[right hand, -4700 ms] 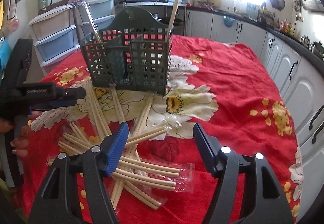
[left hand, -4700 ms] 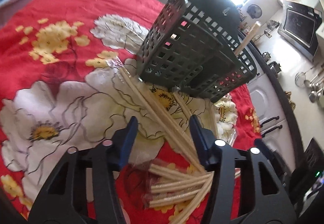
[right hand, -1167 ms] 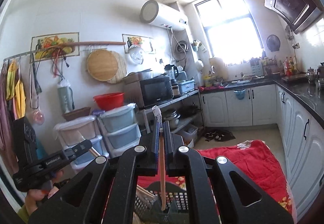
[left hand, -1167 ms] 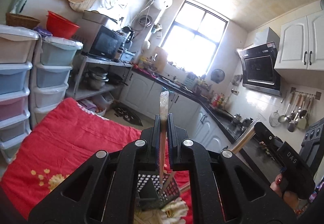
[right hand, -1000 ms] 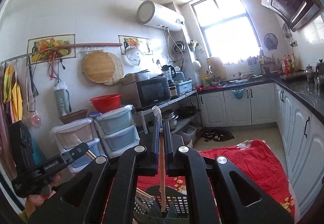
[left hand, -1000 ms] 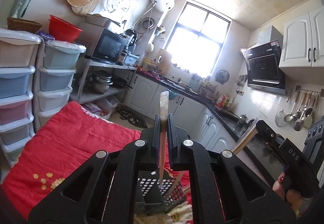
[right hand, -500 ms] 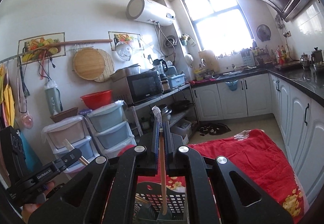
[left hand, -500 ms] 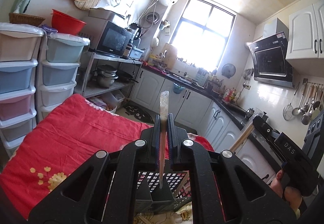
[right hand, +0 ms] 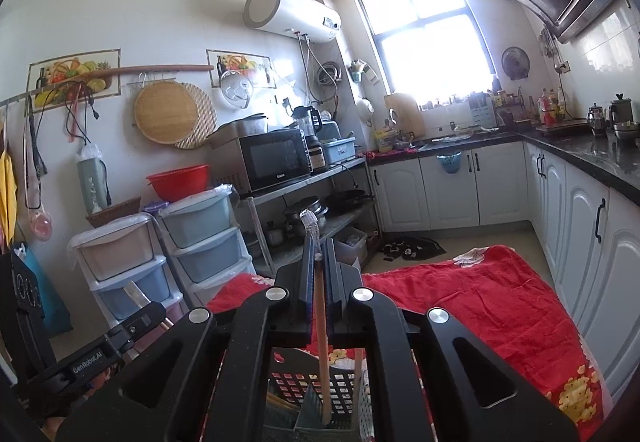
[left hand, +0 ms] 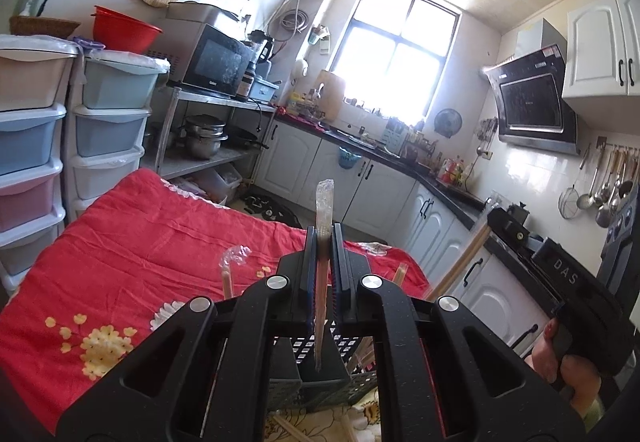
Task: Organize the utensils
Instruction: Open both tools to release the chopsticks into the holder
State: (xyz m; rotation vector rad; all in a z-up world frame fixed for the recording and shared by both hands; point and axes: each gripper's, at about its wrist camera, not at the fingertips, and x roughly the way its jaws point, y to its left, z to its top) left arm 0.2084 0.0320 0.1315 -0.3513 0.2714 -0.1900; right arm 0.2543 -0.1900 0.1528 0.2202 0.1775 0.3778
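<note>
My left gripper is shut on a plastic-wrapped pair of chopsticks, held upright with the lower tip over the dark slotted utensil basket. My right gripper is shut on another wrapped pair of chopsticks, upright, its lower end inside the basket. Other wrapped chopsticks stand in the basket. The right gripper also shows at the right of the left wrist view, and the left gripper's body at the lower left of the right wrist view.
The basket stands on a red flowered tablecloth. Loose chopsticks lie on the cloth in front of it. Plastic drawer towers, a microwave shelf and white cabinets surround the table.
Both grippers, open over the loose chopsticks 4.7 s ago, now each hold a pair upright. Over the last second both have lowered toward the basket; the right pair's tip has entered it.
</note>
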